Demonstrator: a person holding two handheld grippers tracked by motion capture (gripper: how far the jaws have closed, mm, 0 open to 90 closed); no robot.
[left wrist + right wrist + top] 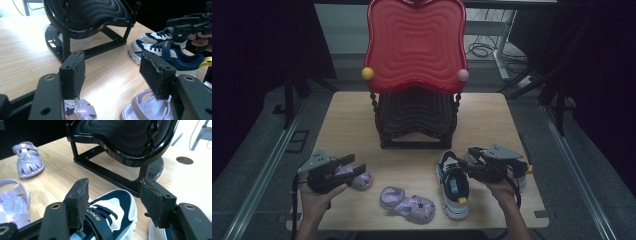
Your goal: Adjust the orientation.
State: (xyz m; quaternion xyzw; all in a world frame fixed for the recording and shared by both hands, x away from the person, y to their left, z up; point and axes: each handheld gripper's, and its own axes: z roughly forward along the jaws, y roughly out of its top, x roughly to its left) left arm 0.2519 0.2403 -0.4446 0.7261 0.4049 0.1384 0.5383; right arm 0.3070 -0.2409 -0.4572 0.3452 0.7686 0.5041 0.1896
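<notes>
Two lilac sandals lie at the front left of the wooden table. One sandal sits right under my left gripper; the other sandal lies nearer the front edge. My left gripper is open above both sandals, with nothing between its pads. A navy-and-white sneaker lies at the front right, its mate beside it under my hand. My right gripper hovers over them. It stands open just above a sneaker without touching it.
A black tiered stand with a red wavy top tray stands at the table's back middle. Its black base lies close ahead of both grippers. A round hole is in the tabletop at the right.
</notes>
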